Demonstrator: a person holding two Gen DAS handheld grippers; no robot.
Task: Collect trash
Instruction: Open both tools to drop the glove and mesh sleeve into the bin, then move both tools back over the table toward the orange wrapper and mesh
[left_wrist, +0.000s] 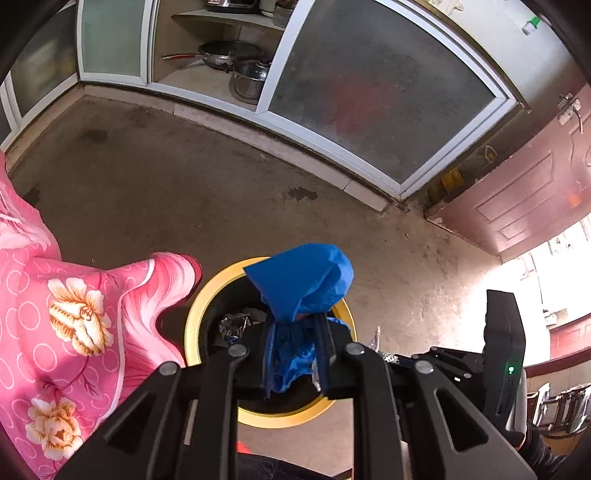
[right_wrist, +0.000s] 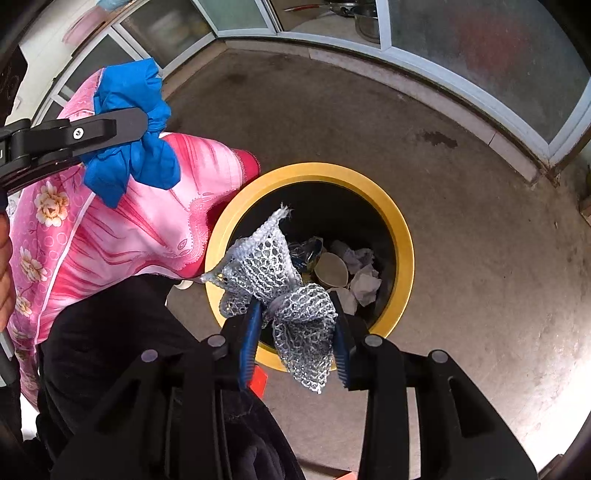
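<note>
A bare grey concrete floor (right_wrist: 461, 184) fills most of both views, edged by white-framed frosted sliding cabinet doors (left_wrist: 369, 92). A pink floral bedsheet (right_wrist: 129, 229) hangs beside the round yellow-rimmed bin with a black inside (right_wrist: 402, 236), its corner reaching the rim. The bin holds crumpled white paper (right_wrist: 364, 284), a paper cup (right_wrist: 330, 271) and a shiny wrapper. The left gripper (left_wrist: 295, 350) has its 2 jaws pinched on a crumpled blue plastic bag (left_wrist: 306, 280), held above the bin's opening. The right gripper (right_wrist: 295, 339) has its jaws clamped on a silver-grey foam mesh sleeve (right_wrist: 273, 273), over the bin's near rim.
</note>
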